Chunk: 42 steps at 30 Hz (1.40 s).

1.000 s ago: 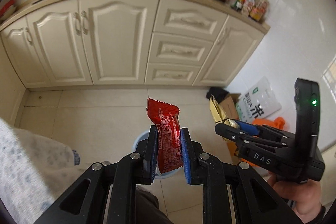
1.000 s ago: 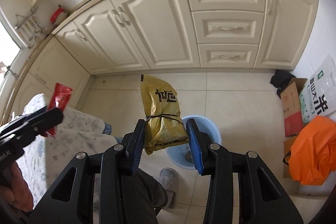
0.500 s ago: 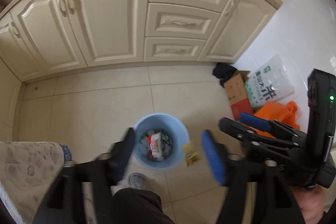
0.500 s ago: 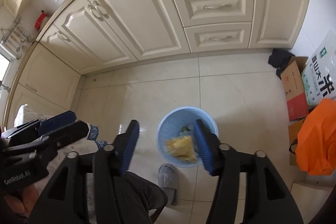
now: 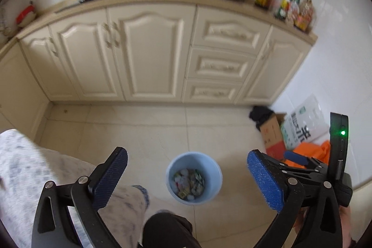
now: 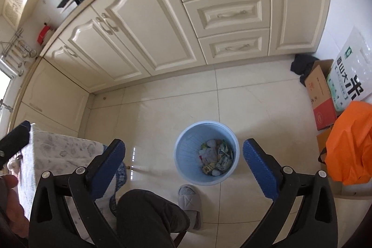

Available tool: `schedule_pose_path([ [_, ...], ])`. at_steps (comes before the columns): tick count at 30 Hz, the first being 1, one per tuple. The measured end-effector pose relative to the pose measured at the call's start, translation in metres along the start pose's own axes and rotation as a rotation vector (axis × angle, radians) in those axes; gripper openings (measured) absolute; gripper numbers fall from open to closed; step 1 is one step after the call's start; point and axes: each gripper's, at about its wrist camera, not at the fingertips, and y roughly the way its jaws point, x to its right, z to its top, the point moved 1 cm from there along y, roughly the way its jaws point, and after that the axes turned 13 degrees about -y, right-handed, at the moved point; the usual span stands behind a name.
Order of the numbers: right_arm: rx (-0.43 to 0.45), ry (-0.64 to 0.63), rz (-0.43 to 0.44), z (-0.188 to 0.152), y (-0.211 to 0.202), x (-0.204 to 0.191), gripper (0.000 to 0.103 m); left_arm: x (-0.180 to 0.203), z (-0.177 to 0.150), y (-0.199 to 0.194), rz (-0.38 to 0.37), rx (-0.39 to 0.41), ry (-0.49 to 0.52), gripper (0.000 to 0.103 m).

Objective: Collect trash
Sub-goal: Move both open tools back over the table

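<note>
Trash (image 6: 215, 158) is lying inside the light blue bin (image 6: 186, 143), which is standing on the tiled floor (image 6: 255, 104) before the cream cabinets (image 6: 148, 22). Above it, the left hand-held gripper (image 5: 187, 180) and the right hand-held gripper (image 6: 183, 163) are both hanging with jaws spread wide, gripping nothing.

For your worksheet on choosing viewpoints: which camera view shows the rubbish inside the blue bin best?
The right wrist view: the bin is larger and sharp, so separate wrappers show. The left wrist view shows the same bin smaller and blurred, its contents a mottled heap.
</note>
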Motion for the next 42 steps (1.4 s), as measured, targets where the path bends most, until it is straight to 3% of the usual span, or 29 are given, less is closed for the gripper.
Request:
schedule_pose_path([
  [10, 0.108, -0.117, 0.058, 0.023, -0.052, -0.085, 0.103, -0.055, -0.050, -0.124, 0.090, 0.174, -0.114, 0.102],
  [15, 0.146, -0.224, 0.122, 0.030, -0.069, -0.151, 0.103, -0.097, -0.087, -0.199, 0.151, 0.245, -0.168, 0.102],
  [23, 0.181, -0.396, 0.229, 0.029, -0.088, -0.264, 0.103, -0.151, -0.139, -0.287, 0.216, 0.331, -0.279, 0.102],
  [29, 0.201, -0.501, 0.293, 0.023, -0.097, -0.338, 0.103, -0.182, -0.172, -0.338, 0.257, 0.383, -0.344, 0.102],
  [34, 0.208, -0.588, 0.336, 0.016, -0.099, -0.393, 0.103, -0.212, -0.200, -0.371, 0.344, 0.418, -0.400, 0.102],
  [42, 0.145, -0.728, 0.386, 0.002, -0.059, -0.475, 0.103, -0.269, -0.223, -0.385, 0.444, 0.375, -0.536, 0.102],
])
